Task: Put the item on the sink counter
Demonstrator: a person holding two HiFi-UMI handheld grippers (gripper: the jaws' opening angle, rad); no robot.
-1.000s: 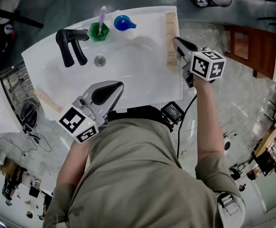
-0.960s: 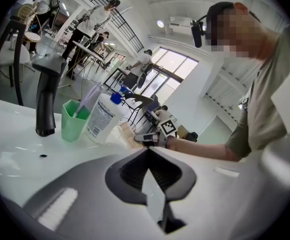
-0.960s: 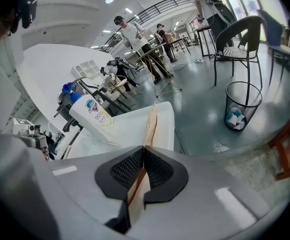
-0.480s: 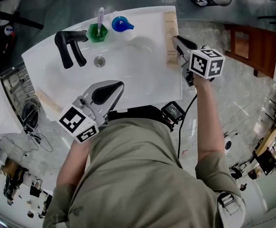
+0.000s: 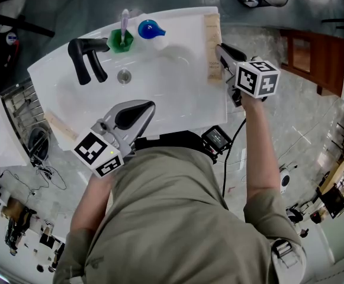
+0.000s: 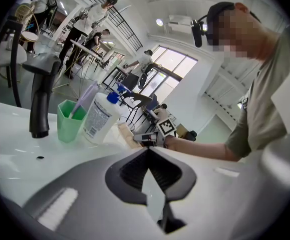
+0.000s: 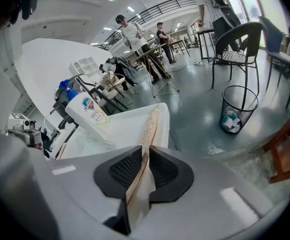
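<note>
The right gripper (image 5: pixel 222 51) touched a long beige strip (image 5: pixel 212 34) lying along the sink (image 5: pixel 172 90) rim; the left gripper (image 5: pixel 143 107) hovered at its front.

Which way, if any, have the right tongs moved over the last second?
No. The right tongs stay at the right rim of the sink, shut on the strip, no nearer the tap.

The right gripper (image 7: pixel 144 156) hides the beige strip's (image 7: pixel 151 124) lower end; the bottle's (image 7: pixel 87 113) label is unreadable.
</note>
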